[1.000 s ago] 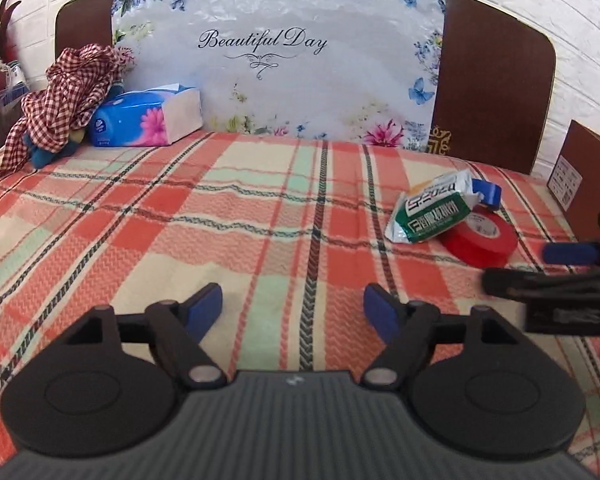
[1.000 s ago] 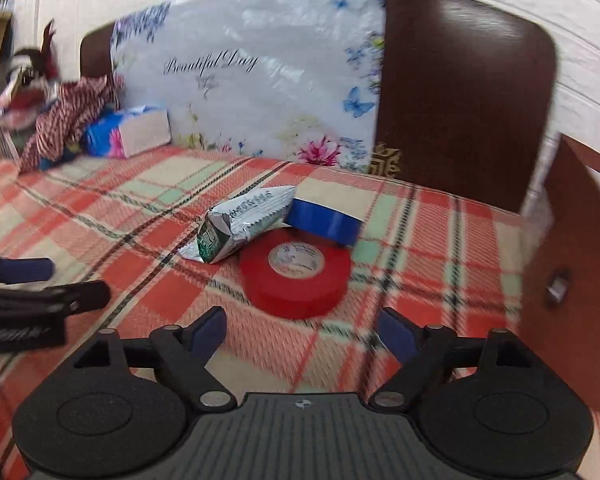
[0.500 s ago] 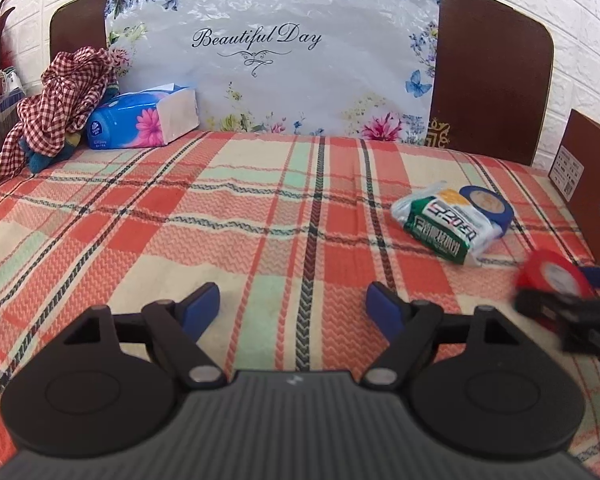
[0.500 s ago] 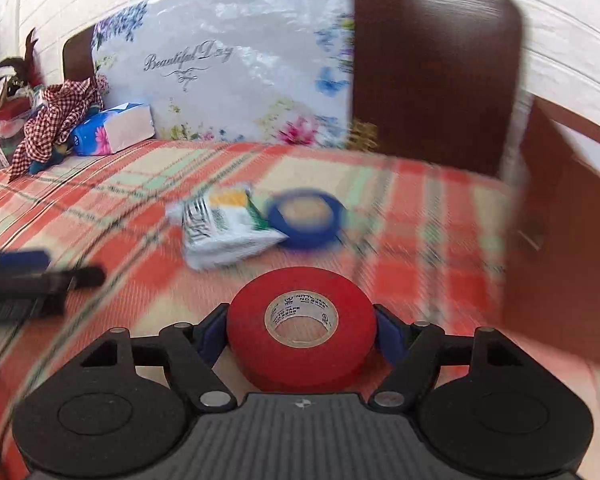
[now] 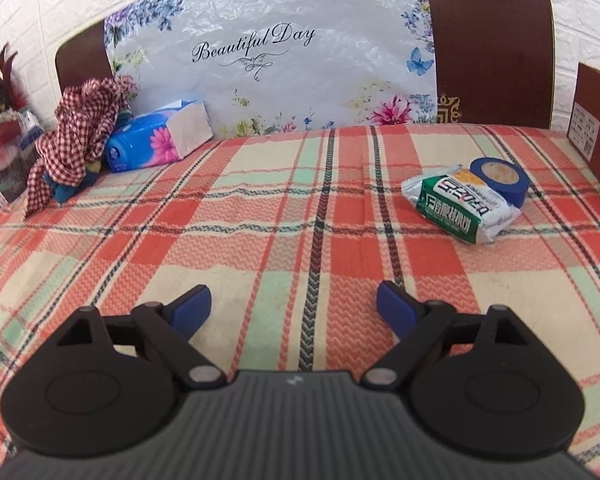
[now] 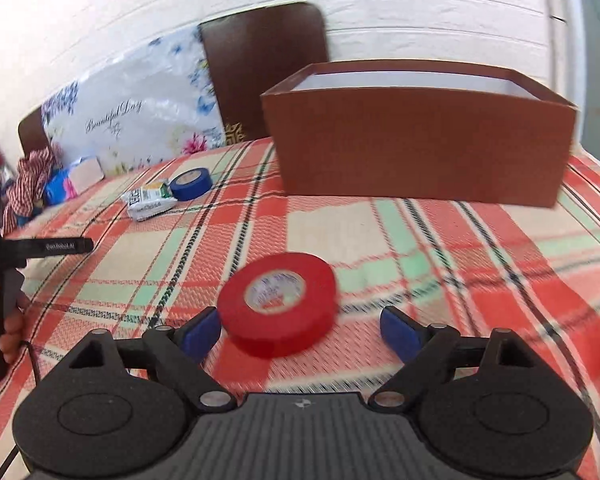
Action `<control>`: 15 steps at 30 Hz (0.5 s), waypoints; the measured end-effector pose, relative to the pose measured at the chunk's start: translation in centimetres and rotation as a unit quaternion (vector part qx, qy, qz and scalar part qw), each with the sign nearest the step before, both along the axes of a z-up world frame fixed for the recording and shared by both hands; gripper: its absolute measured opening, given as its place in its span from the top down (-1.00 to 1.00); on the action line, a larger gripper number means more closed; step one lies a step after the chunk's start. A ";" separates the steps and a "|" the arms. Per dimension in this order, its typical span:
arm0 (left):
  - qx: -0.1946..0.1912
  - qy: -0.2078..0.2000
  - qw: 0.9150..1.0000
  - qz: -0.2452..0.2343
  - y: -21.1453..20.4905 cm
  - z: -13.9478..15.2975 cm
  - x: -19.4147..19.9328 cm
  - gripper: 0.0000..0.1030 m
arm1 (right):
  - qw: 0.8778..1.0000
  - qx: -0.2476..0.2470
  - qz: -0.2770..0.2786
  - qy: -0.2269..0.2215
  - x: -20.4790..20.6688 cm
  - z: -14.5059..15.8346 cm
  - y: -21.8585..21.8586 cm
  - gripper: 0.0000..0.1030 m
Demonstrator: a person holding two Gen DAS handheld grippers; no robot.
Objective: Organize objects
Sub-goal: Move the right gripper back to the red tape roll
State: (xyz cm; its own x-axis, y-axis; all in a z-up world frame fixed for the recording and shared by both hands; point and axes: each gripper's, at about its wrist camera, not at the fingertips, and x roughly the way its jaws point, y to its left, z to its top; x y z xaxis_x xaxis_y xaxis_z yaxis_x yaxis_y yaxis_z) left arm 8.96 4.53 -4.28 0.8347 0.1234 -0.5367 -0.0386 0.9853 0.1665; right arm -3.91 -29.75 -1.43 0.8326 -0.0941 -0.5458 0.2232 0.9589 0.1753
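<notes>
A red tape roll [image 6: 278,304] lies on the plaid cloth between the jaws of my right gripper [image 6: 300,326]. Those jaws are opening: the roll sits close to the left pad, with a clear gap to the right pad. An open brown box [image 6: 420,148] stands just beyond. A blue tape roll [image 5: 500,180] and a green-and-white snack packet [image 5: 460,208] lie together at the right of the left wrist view. My left gripper [image 5: 294,300] hovers over bare cloth, its jaws opening with nothing between them.
A blue tissue box [image 5: 156,142] and a red checked cloth [image 5: 76,128] sit at the back left by the floral headboard [image 5: 268,60]. The brown box's corner [image 5: 596,120] shows at the far right. In the right wrist view, a hand [image 6: 12,320] is at the left edge.
My right gripper closed round the red tape, carried it right to the brown box, and its jaws have spread off it. The left gripper's jaws widened; the red tape left its view.
</notes>
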 end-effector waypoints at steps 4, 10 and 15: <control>0.015 -0.003 1.000 0.005 -0.4 0.0 -1.0 -0.78 | 1.000 0.002 -0.002 -0.009 -1.2 0.0 -0.3 -0.66; 0.002 0.003 1.000 0.012 0.0 0.0 -1.7 -0.78 | 1.000 0.001 -0.003 -0.013 -1.7 0.1 -0.1 -0.66; 0.015 0.001 1.000 0.013 -0.5 -0.1 -1.9 -0.78 | 1.000 0.005 -0.005 -0.015 -1.8 0.1 0.0 -0.66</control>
State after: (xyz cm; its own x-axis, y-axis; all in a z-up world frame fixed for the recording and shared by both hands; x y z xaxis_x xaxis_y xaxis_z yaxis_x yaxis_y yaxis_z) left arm 7.04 4.07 -4.37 0.8298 0.1602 -0.5346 -0.0630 0.9787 0.1954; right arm -5.73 -29.74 -1.33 0.8480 -0.0963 -0.5212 0.2265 0.9549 0.1920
